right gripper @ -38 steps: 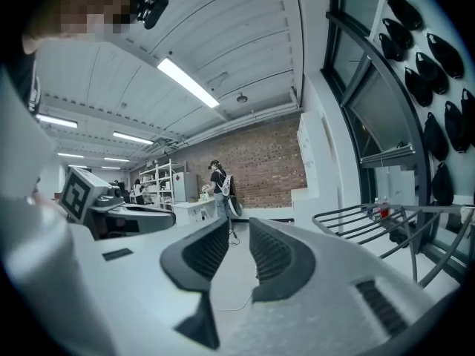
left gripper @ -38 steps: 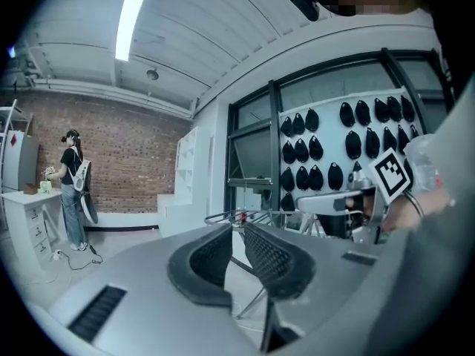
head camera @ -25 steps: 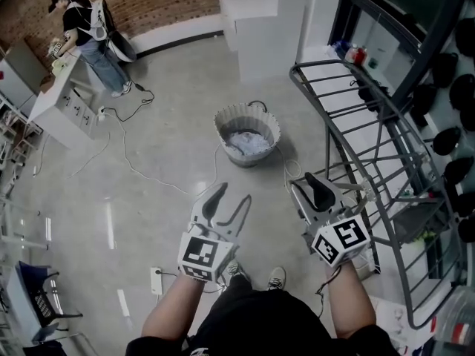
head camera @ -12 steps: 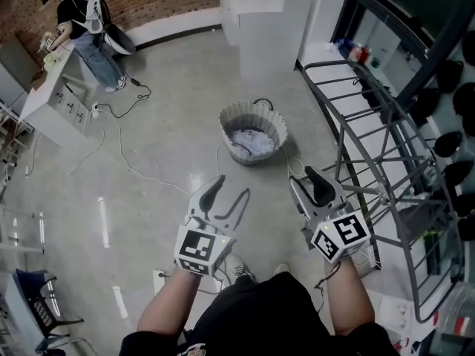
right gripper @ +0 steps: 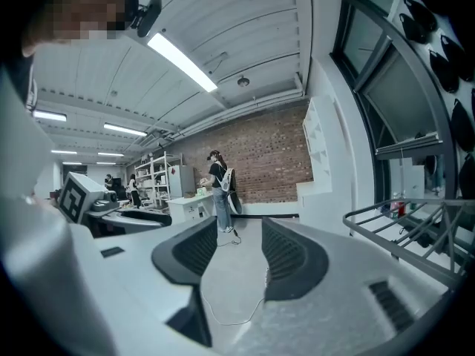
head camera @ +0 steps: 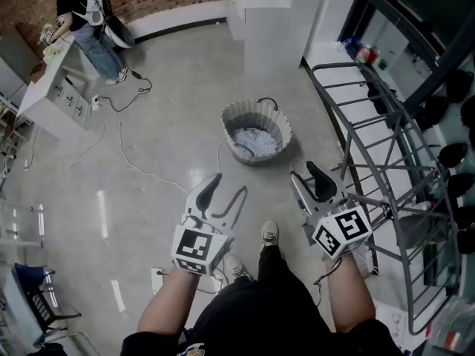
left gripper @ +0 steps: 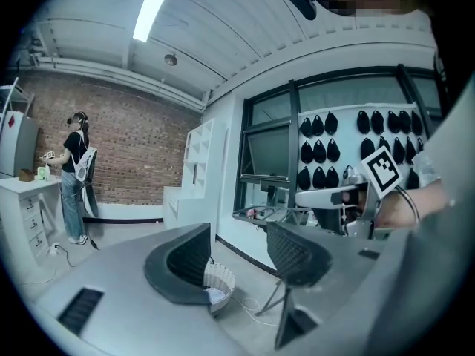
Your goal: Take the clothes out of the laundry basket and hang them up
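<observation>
Stepped forward since a second ago, with one shoe [head camera: 269, 233] now out ahead on the floor, between the two grippers. Keeps basket [head camera: 236, 119] in almost the same place in the head view: on the floor straight ahead, well apart from both grippers, just beside the foot of the rack [head camera: 386, 165]. Still holds the pale clothes [head camera: 256, 141] inside, in a heap at the bottom.

Holds left gripper [head camera: 225, 193] low before the body, fingers [left gripper: 185, 256] spread wide, nothing between them; shows only the far basket through the gap. Holds right gripper [head camera: 309, 187] at about the same height, near the rack bars, fingers [right gripper: 194, 249] apart and opening wider, also with nothing between them, only floor behind.

Shows farther off, at top left in the head view, a person [head camera: 78, 10] standing at a white surface [head camera: 52, 87], with a cable [head camera: 133, 167] running over the floor from there toward the basket.
</observation>
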`<state>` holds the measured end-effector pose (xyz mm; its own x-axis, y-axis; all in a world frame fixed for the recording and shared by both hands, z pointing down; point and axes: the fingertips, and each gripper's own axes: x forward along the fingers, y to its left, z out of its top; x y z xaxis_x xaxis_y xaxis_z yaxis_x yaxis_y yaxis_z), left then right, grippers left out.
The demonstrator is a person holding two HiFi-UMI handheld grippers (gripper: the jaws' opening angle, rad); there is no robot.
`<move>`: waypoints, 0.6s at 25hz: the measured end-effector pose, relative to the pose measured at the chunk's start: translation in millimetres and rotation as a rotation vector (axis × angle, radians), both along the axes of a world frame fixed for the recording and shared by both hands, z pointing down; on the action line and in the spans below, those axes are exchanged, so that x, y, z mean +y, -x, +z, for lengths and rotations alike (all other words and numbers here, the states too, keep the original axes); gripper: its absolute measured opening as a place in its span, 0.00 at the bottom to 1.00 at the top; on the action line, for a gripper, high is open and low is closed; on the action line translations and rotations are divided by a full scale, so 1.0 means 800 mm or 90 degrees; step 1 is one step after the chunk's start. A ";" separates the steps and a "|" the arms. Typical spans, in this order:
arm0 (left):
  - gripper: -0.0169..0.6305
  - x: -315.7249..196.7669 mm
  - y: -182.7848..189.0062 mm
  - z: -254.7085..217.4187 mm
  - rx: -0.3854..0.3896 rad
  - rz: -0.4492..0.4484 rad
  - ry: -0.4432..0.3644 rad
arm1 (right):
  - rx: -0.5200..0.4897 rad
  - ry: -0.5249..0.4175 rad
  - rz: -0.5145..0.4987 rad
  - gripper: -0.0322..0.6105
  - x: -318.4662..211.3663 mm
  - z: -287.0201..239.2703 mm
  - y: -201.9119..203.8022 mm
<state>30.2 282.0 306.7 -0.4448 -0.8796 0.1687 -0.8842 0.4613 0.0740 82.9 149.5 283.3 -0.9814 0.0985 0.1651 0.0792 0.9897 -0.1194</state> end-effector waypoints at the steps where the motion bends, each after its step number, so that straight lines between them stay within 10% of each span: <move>1: 0.36 -0.005 0.007 0.001 0.001 -0.006 0.003 | -0.001 0.003 -0.004 0.35 -0.007 0.002 0.008; 15: 0.36 -0.137 0.118 -0.001 -0.013 -0.083 0.034 | -0.012 0.050 -0.071 0.38 -0.153 0.021 0.144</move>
